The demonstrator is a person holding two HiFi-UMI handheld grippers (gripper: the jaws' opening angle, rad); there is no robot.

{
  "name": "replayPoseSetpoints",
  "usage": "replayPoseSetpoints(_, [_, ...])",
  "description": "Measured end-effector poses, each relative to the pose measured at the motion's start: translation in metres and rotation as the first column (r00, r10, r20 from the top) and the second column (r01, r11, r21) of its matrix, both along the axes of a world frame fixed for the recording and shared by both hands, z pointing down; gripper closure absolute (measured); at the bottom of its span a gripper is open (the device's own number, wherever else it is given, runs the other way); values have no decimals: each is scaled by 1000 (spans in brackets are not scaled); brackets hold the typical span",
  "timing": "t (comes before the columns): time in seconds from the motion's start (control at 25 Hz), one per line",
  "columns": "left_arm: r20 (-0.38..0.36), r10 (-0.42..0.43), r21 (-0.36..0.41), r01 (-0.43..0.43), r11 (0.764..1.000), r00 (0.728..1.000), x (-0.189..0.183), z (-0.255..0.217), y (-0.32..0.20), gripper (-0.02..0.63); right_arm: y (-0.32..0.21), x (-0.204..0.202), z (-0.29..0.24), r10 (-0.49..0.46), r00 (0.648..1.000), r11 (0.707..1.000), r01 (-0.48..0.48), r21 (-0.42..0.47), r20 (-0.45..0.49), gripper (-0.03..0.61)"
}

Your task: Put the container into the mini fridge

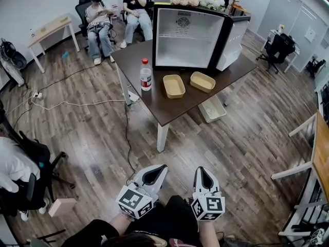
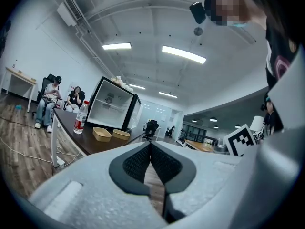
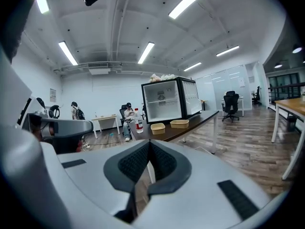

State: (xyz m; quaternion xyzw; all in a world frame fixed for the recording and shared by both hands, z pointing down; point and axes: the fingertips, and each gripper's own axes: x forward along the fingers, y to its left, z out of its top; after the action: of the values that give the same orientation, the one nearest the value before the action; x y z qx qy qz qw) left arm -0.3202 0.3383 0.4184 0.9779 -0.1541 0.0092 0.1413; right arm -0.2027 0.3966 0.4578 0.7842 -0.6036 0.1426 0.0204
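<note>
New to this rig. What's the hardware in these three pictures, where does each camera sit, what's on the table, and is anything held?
There is no robot arm here. A person holds a handheld two-finger gripper in each hand. The head view comes from a camera on the person's head, looking steeply down. The left gripper and right gripper show at its bottom edge.

The other two pictures come from cameras riding on each gripper, looking along its fingers. In both views the fingers are together with nothing between them, so nothing is held.

Ahead stands a dark table. On it is a mini fridge with its door open; the inside looks empty. In front of it lie two shallow tan containers, side by side. A water bottle with a red cap stands to their left. Both grippers are well short of the table.
</note>
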Motion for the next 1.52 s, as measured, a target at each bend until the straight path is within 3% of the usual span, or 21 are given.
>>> replayPoseSetpoints(0.32, [10, 23, -11, -23, 1000, 1000, -3, 14, 3, 606, 5, -2, 15, 48, 999, 999, -47, -24, 19, 569])
replayPoseSetpoints(0.56, [21, -76, -12, 76, 997, 997, -9, 19, -23, 606, -14, 11, 25, 14, 999, 999, -12, -31, 51, 569])
replayPoseSetpoints(0.72, [40, -134, -14, 135, 991, 990, -4, 24, -43, 606, -39, 25, 31, -34, 999, 998, 35, -52, 22, 569])
replayPoseSetpoints(1.2, [67, -221, -13, 222, 975, 973, 70, 26, -106, 606, -129, 101, 34, -175, 984, 982, 176, -68, 20, 569])
replayPoseSetpoints(1.52, [83, -257, -21, 259, 966, 963, 125, 32, -129, 606, -162, 147, 36, -246, 969, 966, 248, -76, 26, 569])
